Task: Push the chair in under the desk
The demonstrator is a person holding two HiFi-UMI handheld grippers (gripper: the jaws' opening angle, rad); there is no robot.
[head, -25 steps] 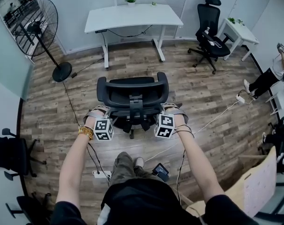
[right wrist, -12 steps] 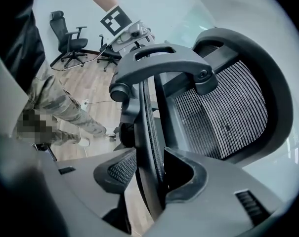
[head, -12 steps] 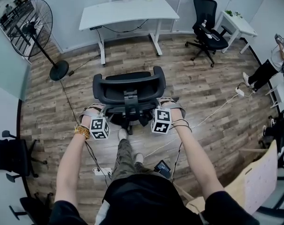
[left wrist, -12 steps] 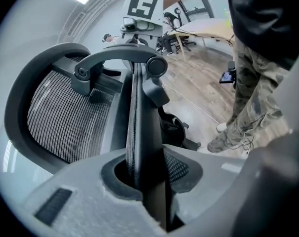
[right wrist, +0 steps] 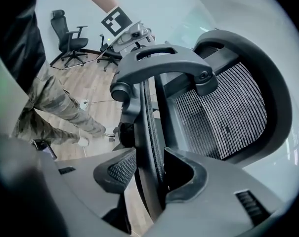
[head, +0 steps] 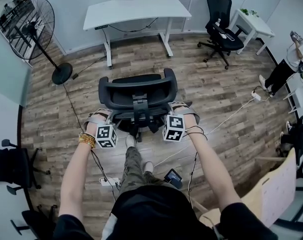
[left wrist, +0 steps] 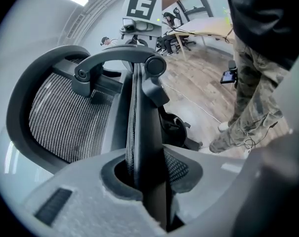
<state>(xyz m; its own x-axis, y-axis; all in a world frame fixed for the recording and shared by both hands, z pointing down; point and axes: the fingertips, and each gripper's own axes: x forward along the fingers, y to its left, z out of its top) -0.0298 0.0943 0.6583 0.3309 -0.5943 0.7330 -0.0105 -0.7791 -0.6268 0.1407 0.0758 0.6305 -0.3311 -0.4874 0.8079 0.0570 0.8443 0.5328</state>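
Out in the middle of the wood floor point(head: 211, 94), the chair point(head: 137, 91) sits well apart from the desk point(head: 136, 8), backrest toward the person. The left gripper point(head: 97, 118) is clamped on the backrest's left edge and the right gripper point(head: 180, 107) on its right edge. Each has the mesh rim pinched between its jaws.
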